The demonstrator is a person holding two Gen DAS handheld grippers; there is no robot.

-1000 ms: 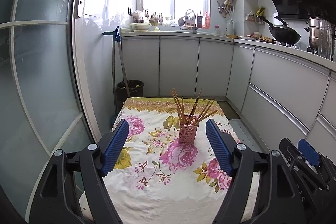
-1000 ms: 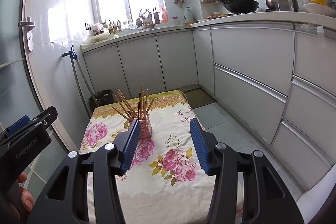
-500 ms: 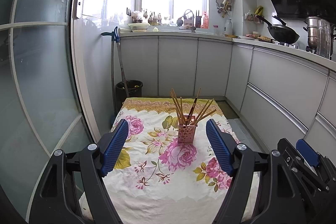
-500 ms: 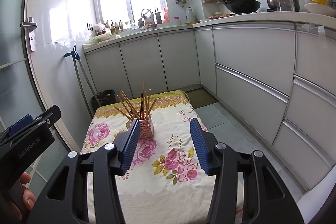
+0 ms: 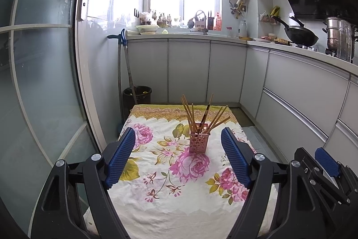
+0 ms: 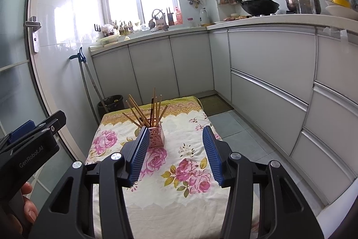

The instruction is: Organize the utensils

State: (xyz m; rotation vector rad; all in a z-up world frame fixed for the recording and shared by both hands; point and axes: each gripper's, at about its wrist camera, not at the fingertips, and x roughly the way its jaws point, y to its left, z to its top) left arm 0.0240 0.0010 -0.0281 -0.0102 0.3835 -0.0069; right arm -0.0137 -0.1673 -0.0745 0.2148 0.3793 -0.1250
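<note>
A pink perforated holder (image 5: pixel 199 142) stands upright on the floral tablecloth (image 5: pixel 174 185), with several wooden chopsticks (image 5: pixel 202 117) fanned out of its top. My left gripper (image 5: pixel 177 157) is open and empty, held back from the holder, which shows between its blue pads. My right gripper (image 6: pixel 175 150) is open and empty; the holder (image 6: pixel 156 137) sits just beyond its left pad, with the chopsticks (image 6: pixel 147 109) above it. Each gripper shows at the edge of the other's view.
The cloth-covered table (image 6: pixel 192 198) stands in a narrow kitchen. Grey cabinets (image 6: pixel 268 73) run along the right and far side. A frosted glass door (image 5: pixel 40 82) is on the left. A black bin (image 5: pixel 137 96) and a mop handle (image 5: pixel 125 73) stand beyond the table.
Both views have shifted only slightly. The holder and chopsticks have not moved, and both grippers stay open.
</note>
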